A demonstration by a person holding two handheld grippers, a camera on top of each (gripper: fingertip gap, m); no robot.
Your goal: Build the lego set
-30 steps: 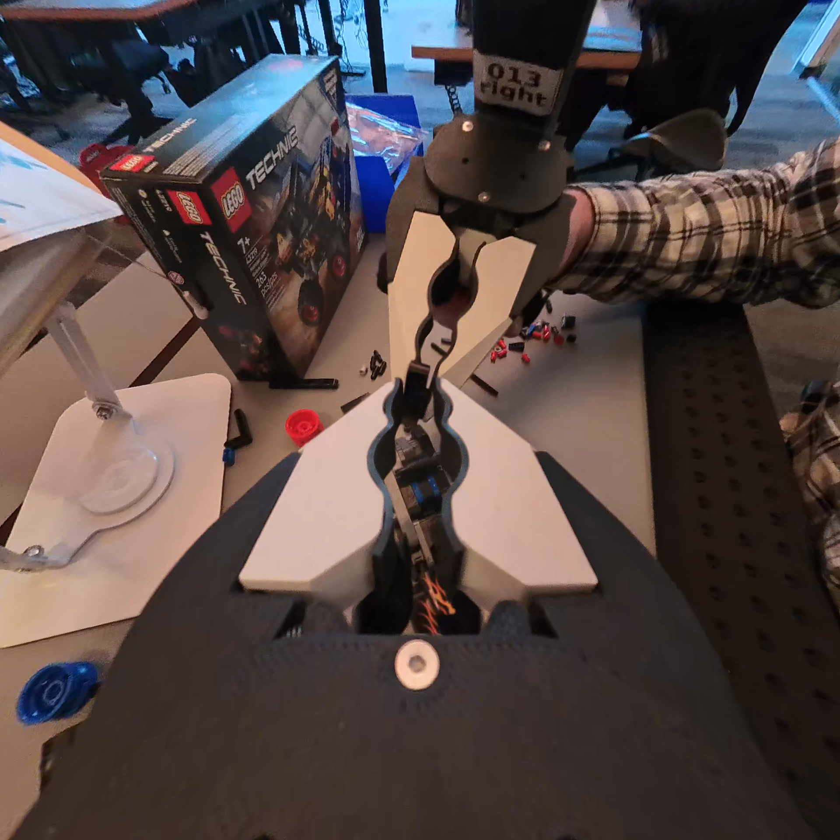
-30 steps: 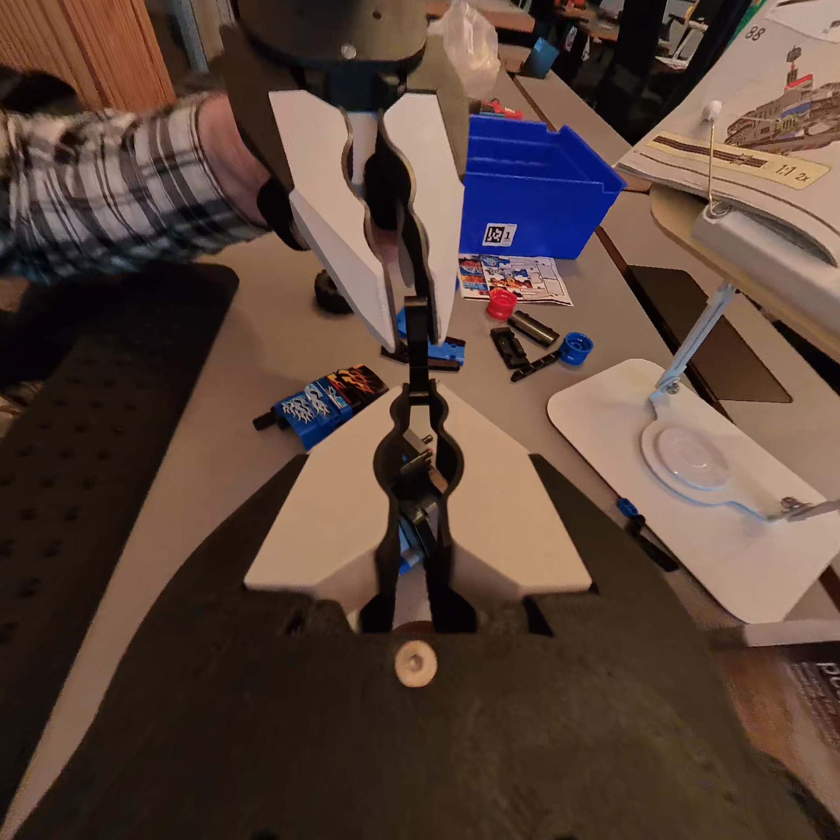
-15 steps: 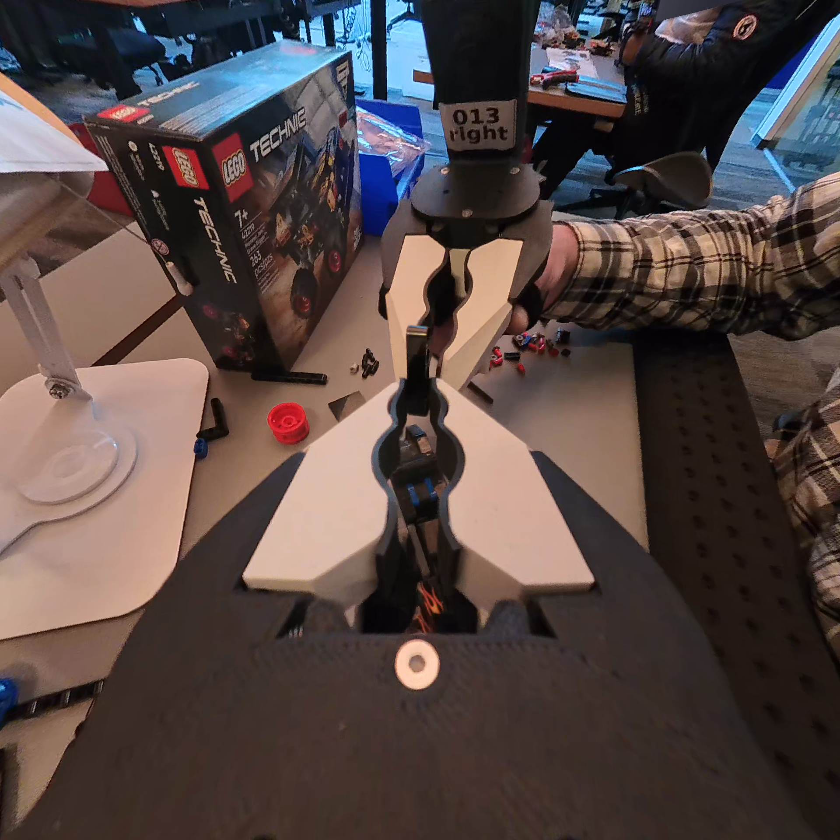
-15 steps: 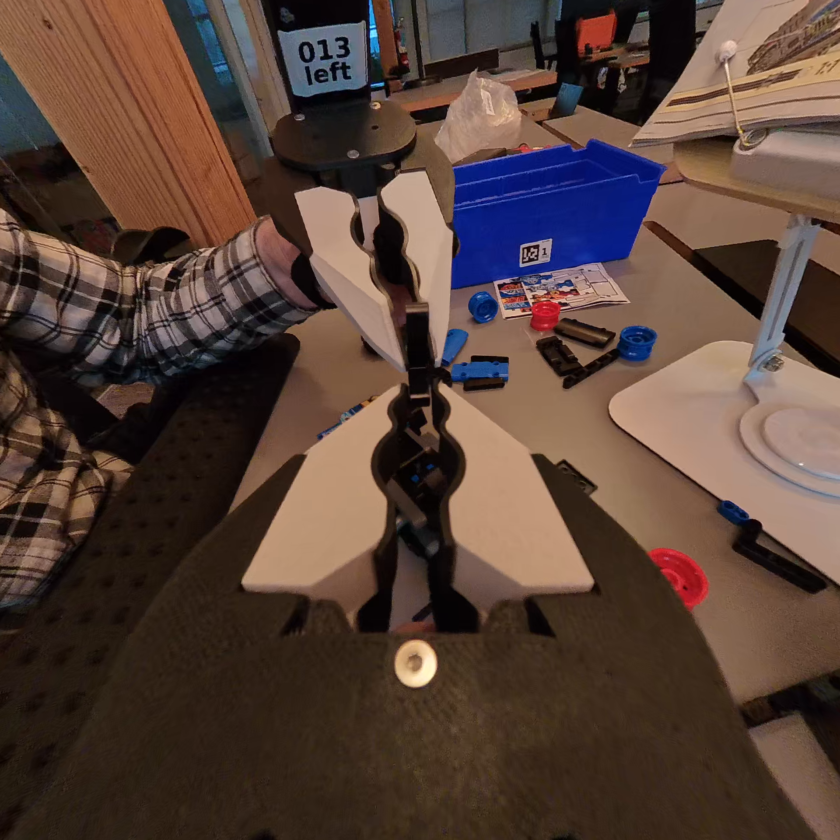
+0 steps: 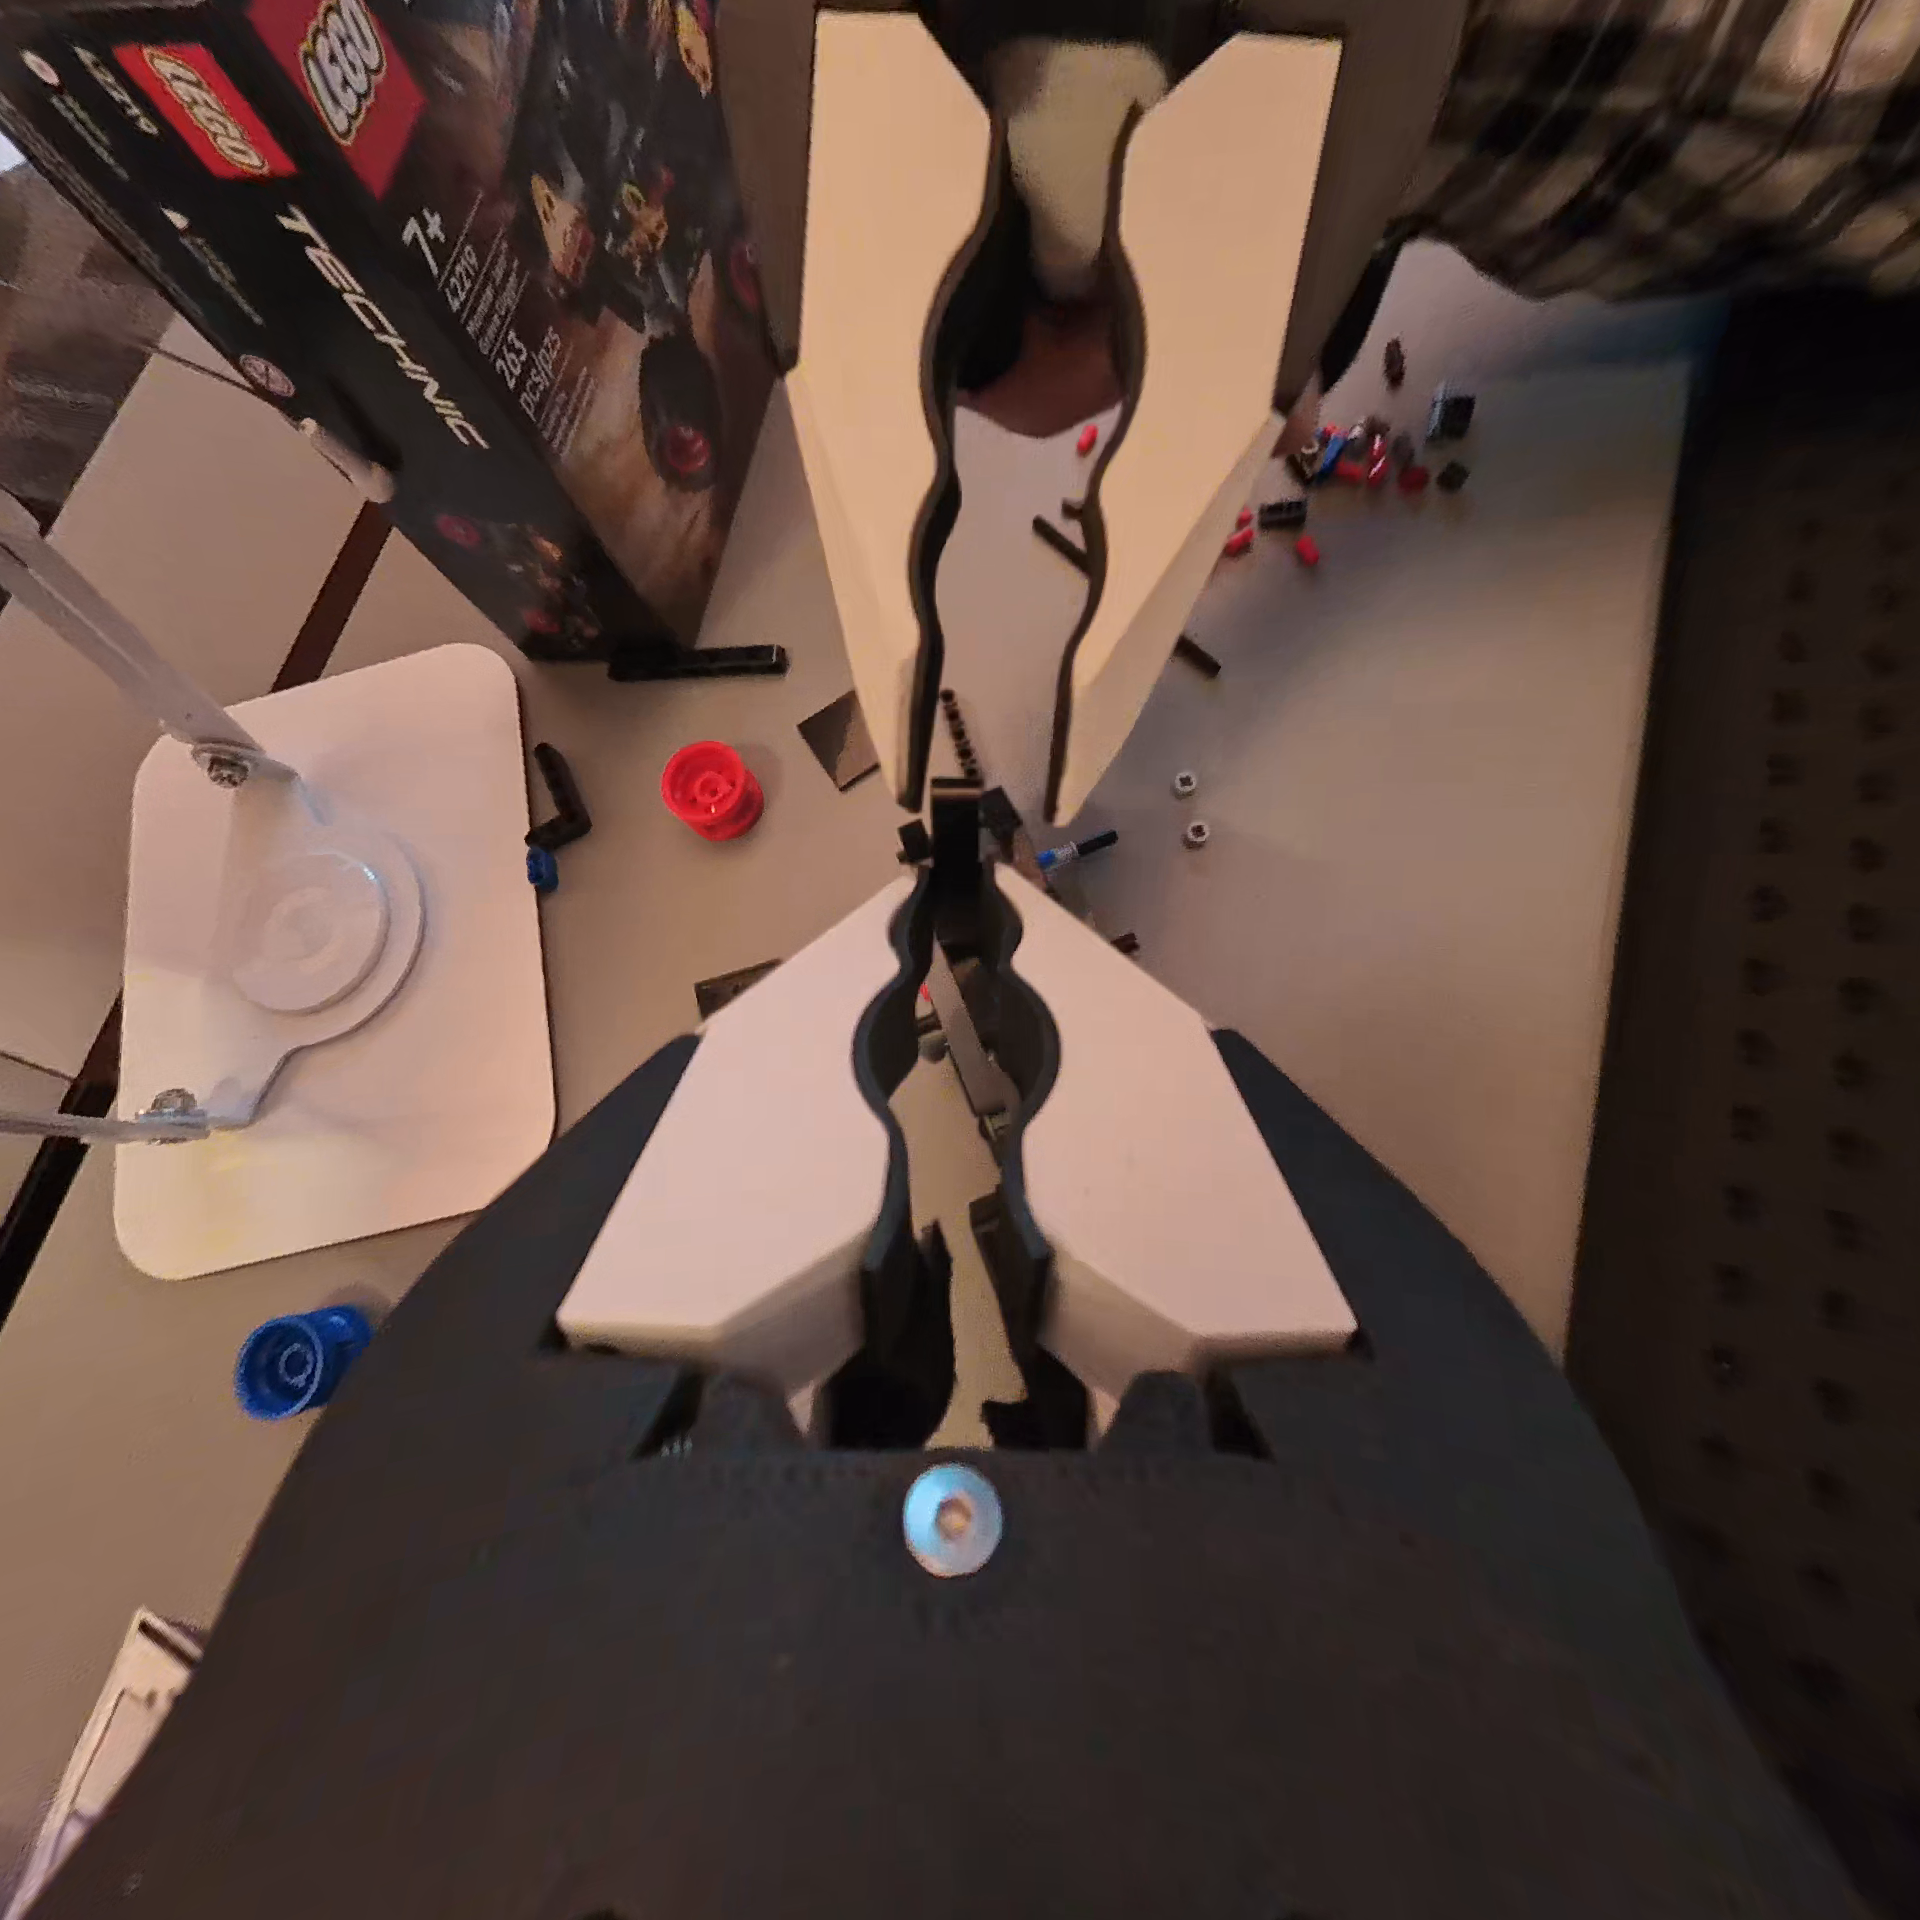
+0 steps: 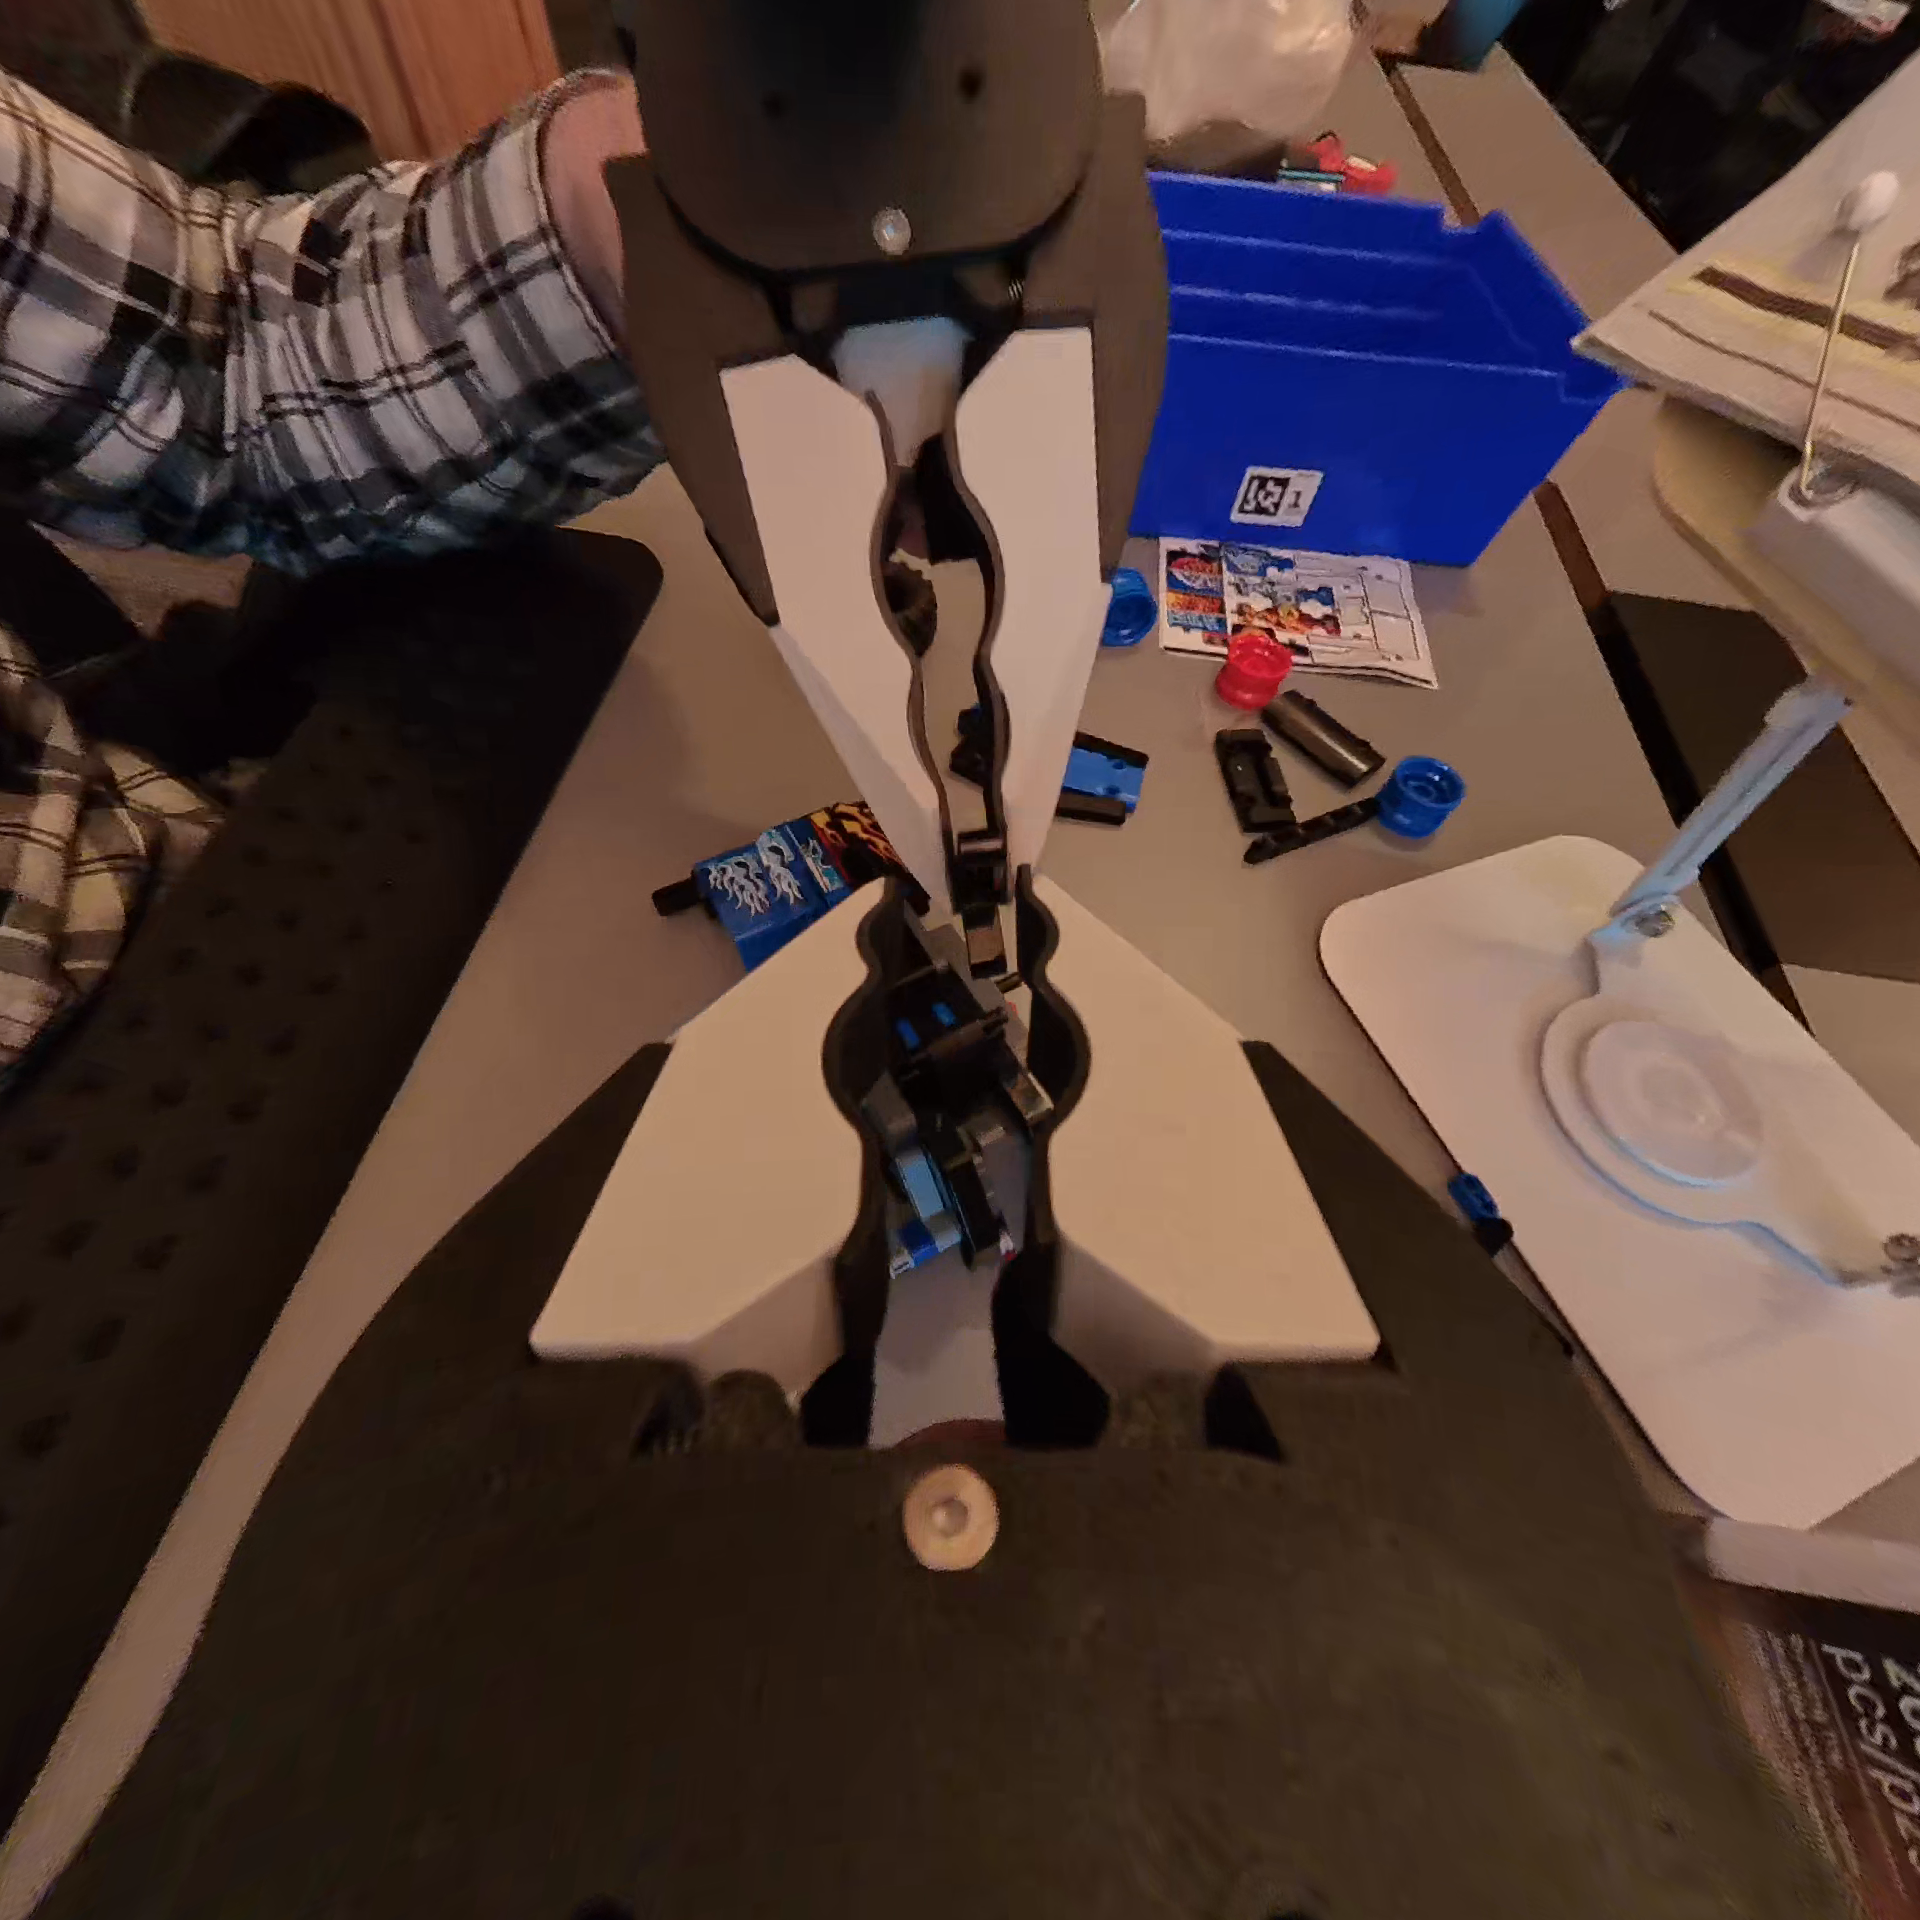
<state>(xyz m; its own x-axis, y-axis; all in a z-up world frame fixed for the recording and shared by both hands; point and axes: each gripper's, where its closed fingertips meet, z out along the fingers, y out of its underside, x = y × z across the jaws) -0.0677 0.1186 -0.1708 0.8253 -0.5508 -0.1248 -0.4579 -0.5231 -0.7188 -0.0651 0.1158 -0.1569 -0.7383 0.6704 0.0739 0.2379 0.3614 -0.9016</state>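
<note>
The left gripper (image 5: 961,873) pinches a black lego piece (image 5: 956,831) above the table (image 5: 1351,831); the right gripper (image 6: 956,894) holds the blue-black assembly (image 6: 935,1081); keep both aligned, press straight, avoid twisting.

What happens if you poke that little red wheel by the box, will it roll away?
Probably. The red wheel is round and seems to lie on its curved side on the smooth table, so a nudge could send it rolling. It looks small, hard plastic, so likely light and unlikely to break.
</note>
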